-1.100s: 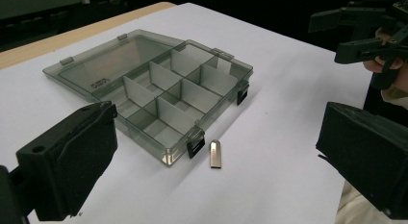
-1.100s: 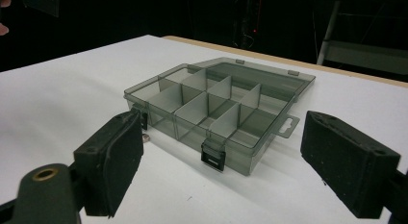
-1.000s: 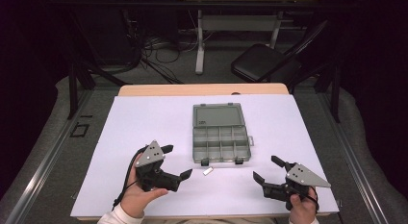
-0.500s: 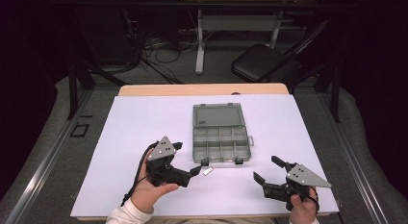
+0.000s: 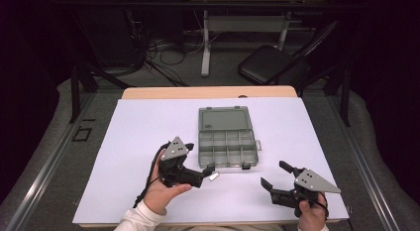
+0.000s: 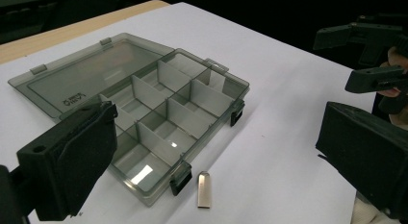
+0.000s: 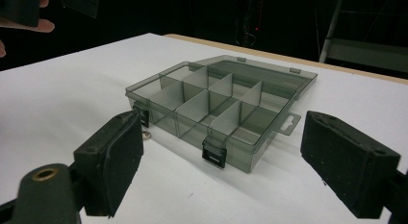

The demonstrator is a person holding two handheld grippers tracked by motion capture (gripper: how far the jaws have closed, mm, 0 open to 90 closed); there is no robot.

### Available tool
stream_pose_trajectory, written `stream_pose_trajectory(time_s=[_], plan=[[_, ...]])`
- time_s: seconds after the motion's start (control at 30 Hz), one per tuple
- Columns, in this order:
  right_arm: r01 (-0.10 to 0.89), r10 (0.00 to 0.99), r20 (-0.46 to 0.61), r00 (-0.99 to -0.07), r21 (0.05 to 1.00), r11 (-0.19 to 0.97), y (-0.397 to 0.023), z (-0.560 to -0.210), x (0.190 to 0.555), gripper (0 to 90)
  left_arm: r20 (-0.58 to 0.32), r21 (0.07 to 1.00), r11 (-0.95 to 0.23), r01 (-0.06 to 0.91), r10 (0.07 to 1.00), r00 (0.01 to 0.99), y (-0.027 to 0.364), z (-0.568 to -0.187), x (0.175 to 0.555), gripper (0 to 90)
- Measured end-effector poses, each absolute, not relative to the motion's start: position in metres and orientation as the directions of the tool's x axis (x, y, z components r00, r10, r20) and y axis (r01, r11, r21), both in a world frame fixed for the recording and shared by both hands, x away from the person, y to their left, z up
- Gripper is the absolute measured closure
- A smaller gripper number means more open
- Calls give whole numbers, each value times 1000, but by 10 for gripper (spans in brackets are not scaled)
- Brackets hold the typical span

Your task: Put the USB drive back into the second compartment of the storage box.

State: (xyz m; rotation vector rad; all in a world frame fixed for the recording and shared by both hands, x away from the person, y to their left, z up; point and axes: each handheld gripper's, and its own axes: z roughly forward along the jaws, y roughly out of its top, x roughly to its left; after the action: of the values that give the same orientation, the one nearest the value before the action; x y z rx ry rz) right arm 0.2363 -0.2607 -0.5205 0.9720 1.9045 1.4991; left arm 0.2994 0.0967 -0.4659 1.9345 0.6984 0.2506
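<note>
Small silver USB stick (image 6: pixel 205 189) lies flat on the white table sheet (image 5: pixel 138 132), just off the near-left corner of the organizer box (image 5: pixel 228 150), next to its left black latch; in the high view it sits at approx 6 o'clock of the box's left edge, touching nothing. Left gripper (image 5: pixel 208 172) is low over the sheet w/ its jaws spread wide apart and holding nothing; the stick (image 5: pixel 213 177) lies right at its tips, and in the left gripper view it is on the sheet between the two jaws, nearer the left one. Box is open — lid (image 6: pixel 86 72) folded flat back at 12 o'clock, divided compartments look bare; hang tab on its right side.

Right gripper (image 5: pixel 275 175) is at approx 4 o'clock of the box, well apart from the stick, jaws also wide open and gripping nothing; it points back toward the box's front wall (image 7: pixel 192 132), w/ both latches seen between its jaws.
</note>
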Motion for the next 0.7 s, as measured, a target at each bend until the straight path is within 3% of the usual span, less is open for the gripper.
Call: stream_pose_trajectory(time_s=[0.37,0.6,0.7], plan=[[216,792,31,-610,968,128,-261,-521,236,145,-122,865,-339,369,572,811,81,-480,299,43],[215,789,28,-614,967,134,-261,-521,237,145,-131,855,-344,387,578,805,76,-493,299,157],[219,787,30,-617,966,135,-261,-521,237,144,-141,852,-340,399,586,798,76,-497,299,157]])
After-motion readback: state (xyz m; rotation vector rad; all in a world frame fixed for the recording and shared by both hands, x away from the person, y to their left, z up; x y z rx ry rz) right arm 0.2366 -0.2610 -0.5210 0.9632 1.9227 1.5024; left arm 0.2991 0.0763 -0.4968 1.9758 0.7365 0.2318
